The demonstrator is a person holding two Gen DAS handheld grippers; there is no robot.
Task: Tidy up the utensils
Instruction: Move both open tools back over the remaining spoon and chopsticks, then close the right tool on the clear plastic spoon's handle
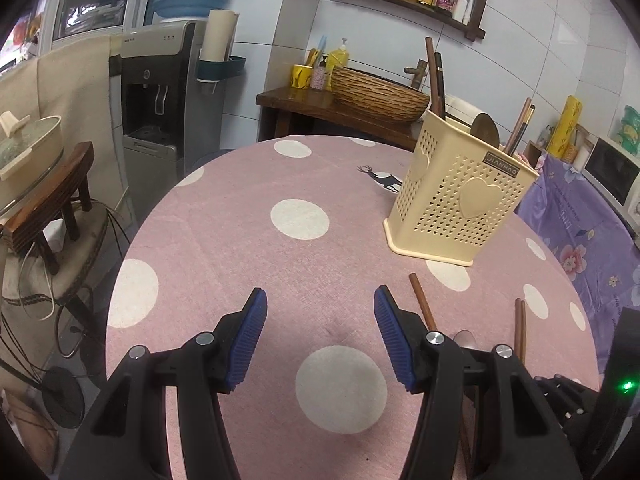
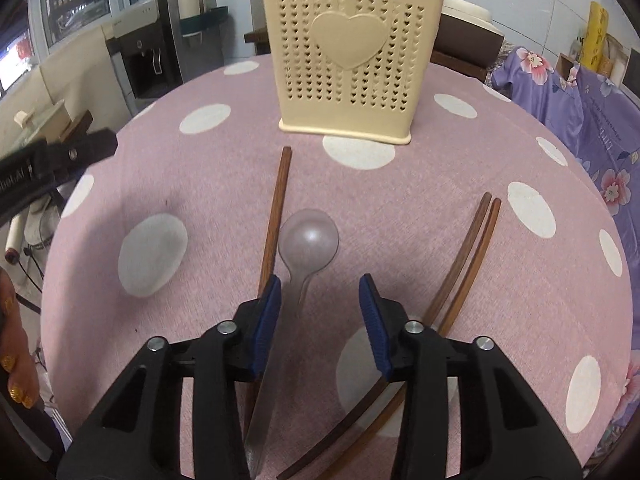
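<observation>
A cream perforated utensil holder (image 1: 456,200) with heart shapes stands on the pink dotted table; it also shows in the right wrist view (image 2: 348,56) and holds several wooden utensils. On the cloth lie a metal spoon (image 2: 308,240), a single brown chopstick (image 2: 276,208) left of it, and a pair of chopsticks (image 2: 472,240) to the right. My right gripper (image 2: 320,292) is open, low over the spoon's handle. My left gripper (image 1: 320,304) is open and empty above the table, left of the single chopstick (image 1: 422,300).
A water dispenser (image 1: 160,92) stands beyond the table's left edge. A wooden sideboard with a woven basket (image 1: 380,96) is behind. A purple floral cloth (image 2: 580,92) covers furniture at right. The left gripper's body (image 2: 52,164) shows at the left of the right wrist view.
</observation>
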